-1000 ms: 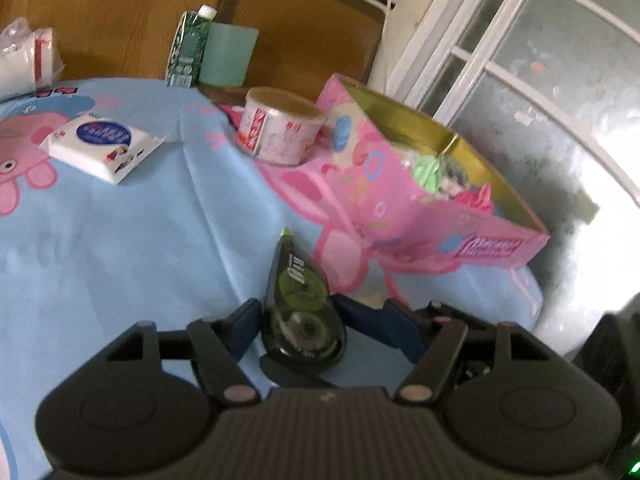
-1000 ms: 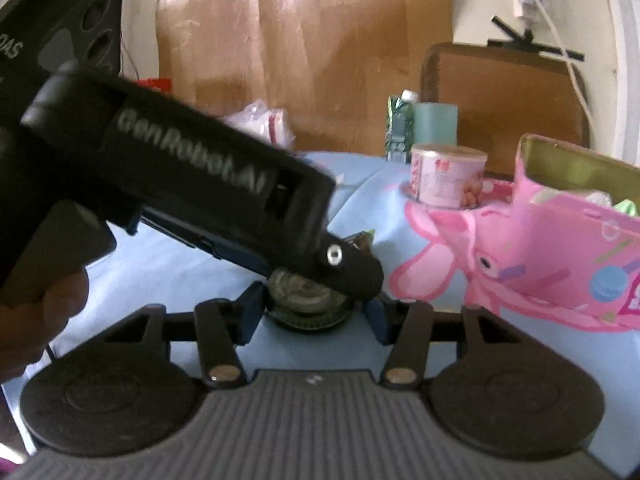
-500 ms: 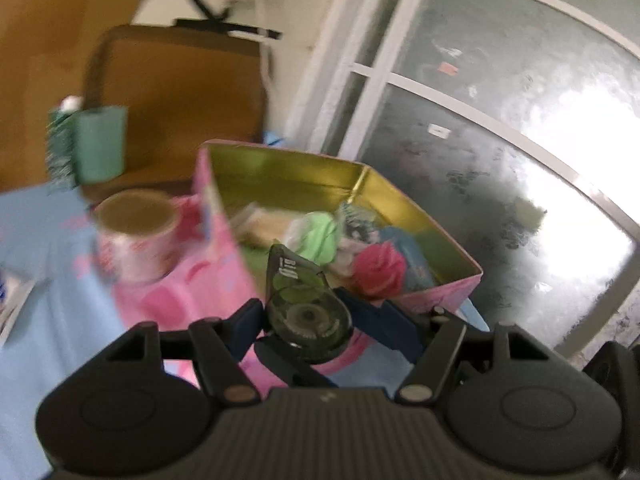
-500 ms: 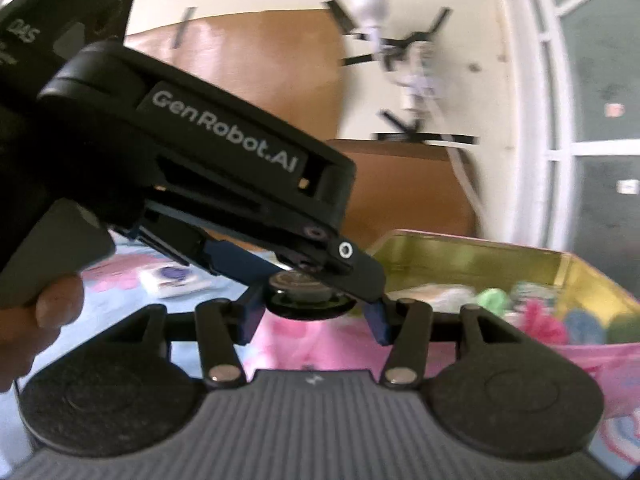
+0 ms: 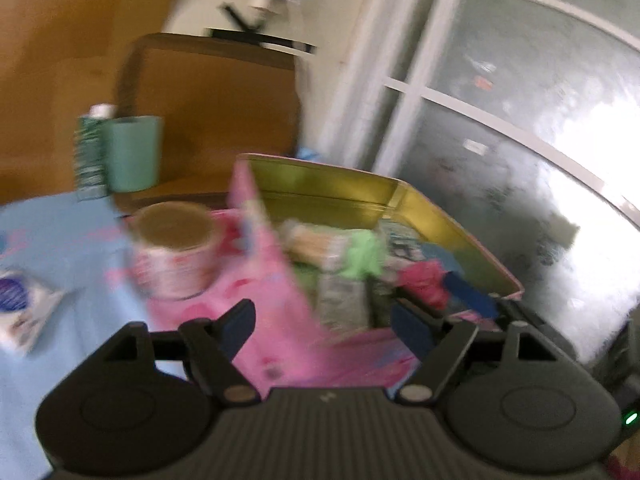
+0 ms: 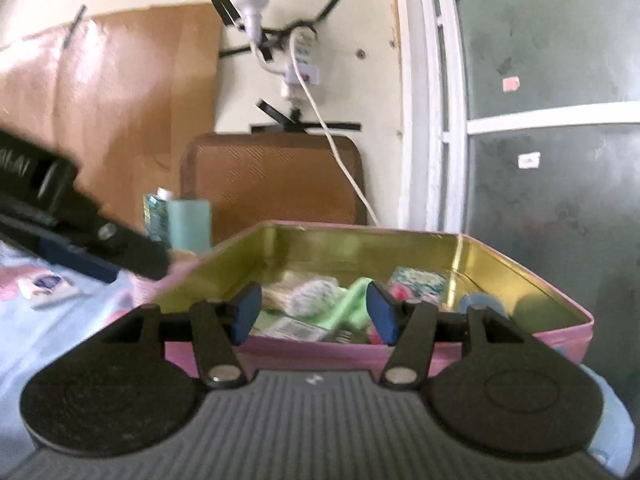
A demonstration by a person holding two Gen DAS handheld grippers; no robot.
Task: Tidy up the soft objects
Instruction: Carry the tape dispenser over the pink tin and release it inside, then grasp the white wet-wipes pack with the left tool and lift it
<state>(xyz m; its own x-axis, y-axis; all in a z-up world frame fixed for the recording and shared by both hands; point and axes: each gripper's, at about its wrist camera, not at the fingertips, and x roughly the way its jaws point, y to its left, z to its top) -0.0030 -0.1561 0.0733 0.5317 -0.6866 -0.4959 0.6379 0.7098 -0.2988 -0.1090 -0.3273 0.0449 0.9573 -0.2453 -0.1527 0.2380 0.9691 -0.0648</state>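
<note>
A pink tin box with a gold inside stands on the blue cartoon cloth and holds several small soft items, among them a green one and a red-pink one. My left gripper is open and empty, just in front of the box's near corner. My right gripper is open and empty, in front of the box's near wall. The left gripper's body shows at the left of the right wrist view. The correction tape dispenser is not in sight.
A round pink-patterned tub stands left of the box. A white tissue pack lies on the cloth at the left. A teal cup and a green carton stand at the back. A window is on the right.
Both grippers held the green-black tape dispenser and carried it from the cloth over the box. Both are now open and the dispenser is gone from them. The left gripper has drawn back left.
</note>
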